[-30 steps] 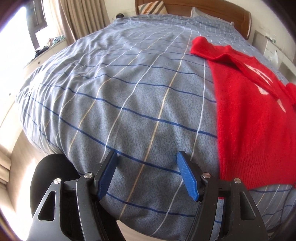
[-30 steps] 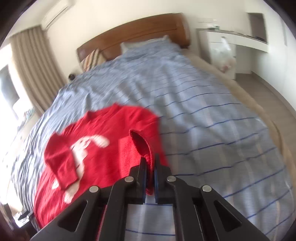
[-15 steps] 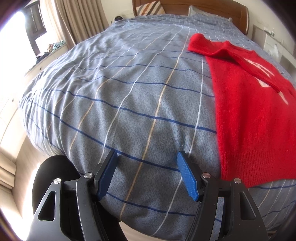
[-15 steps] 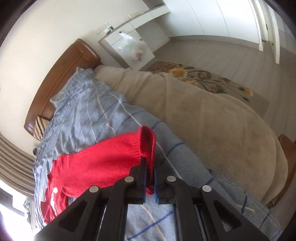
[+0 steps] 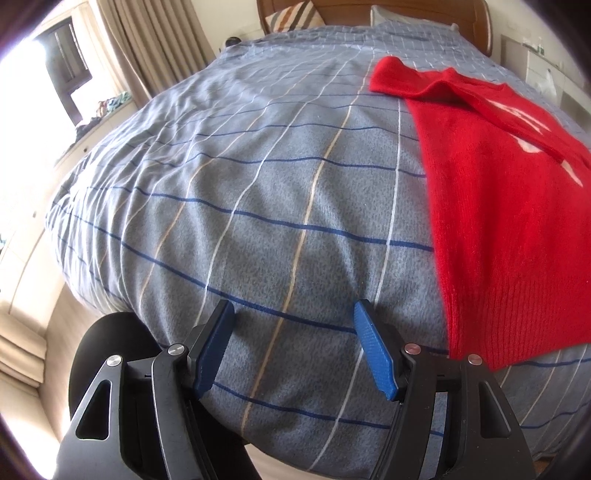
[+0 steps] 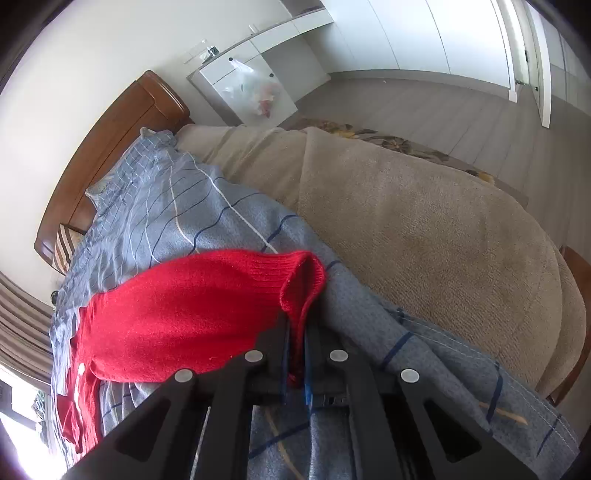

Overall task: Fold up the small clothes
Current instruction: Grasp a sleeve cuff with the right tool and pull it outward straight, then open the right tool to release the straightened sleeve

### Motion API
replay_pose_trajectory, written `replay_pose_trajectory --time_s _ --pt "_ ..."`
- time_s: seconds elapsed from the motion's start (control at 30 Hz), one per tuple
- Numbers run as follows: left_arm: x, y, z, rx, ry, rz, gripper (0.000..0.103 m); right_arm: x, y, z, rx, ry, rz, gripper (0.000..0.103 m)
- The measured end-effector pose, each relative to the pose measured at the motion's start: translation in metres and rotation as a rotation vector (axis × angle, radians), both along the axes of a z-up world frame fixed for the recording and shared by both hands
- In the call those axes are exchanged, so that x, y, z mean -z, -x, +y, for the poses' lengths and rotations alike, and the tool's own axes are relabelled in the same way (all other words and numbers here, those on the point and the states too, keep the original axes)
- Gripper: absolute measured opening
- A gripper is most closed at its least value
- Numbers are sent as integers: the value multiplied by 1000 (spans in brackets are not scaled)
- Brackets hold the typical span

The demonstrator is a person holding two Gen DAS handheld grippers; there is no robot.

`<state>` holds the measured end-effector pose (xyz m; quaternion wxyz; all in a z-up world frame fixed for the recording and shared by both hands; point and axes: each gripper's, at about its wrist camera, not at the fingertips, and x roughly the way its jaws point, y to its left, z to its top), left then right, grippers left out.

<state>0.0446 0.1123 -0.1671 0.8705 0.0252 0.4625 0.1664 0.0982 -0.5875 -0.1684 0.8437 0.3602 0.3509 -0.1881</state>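
Note:
A red knit sweater [image 5: 495,206] with a white print lies spread on the blue-grey checked bedspread [image 5: 258,184], its ribbed hem toward me. My left gripper [image 5: 293,332] hovers open over bare bedspread, left of the hem, with nothing between its blue pads. In the right wrist view my right gripper [image 6: 295,343] is shut on the ribbed edge of the red sweater [image 6: 184,314], which stretches away to the left over the bedspread [image 6: 166,206].
A wooden headboard [image 5: 406,7] and a striped pillow [image 5: 291,14] sit at the far end. A beige blanket [image 6: 424,229] covers the bed's right side. A white cabinet with a plastic bag [image 6: 255,92] stands beyond. A black round stool [image 5: 107,343] is below the left gripper.
The right gripper has swung and rolled to the bed's right side, pulling the red sweater's edge with it. The sweater now lies flatter and longer. The left gripper has barely moved.

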Motion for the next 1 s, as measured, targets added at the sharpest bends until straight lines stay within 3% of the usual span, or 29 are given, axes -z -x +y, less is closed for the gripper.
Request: replay_pose_trajectory --time_s 0.23,0.4,0.5,0.57,0.7,0.83,0.93,1.0 --pt "1 0 3 -19 -9 5 79 0 4 -2 -3 -8 -25 3" --pt "1 -1 10 -34 32 14 82 -3 7 0 -1 6 -33 4" --pt "-5 2 10 -21 32 26 82 -13 16 4 22 42 -19 13" --pt "-18 1 4 23 -18 12 82 -23 32 5 58 82 0 21" --pt "-76 -17 -32 229 -171 -146 82 -49 69 18 116 231 51 56" --pt "-120 -53 -106 558 -267 -248 91 -76 96 55 42 315 -12 58" --pt "-111 -81 -167 817 -342 -200 90 -78 106 90 -37 314 -48 58" --pt "-92 -102 -196 924 -390 -138 80 -73 108 111 -89 297 -59 58"
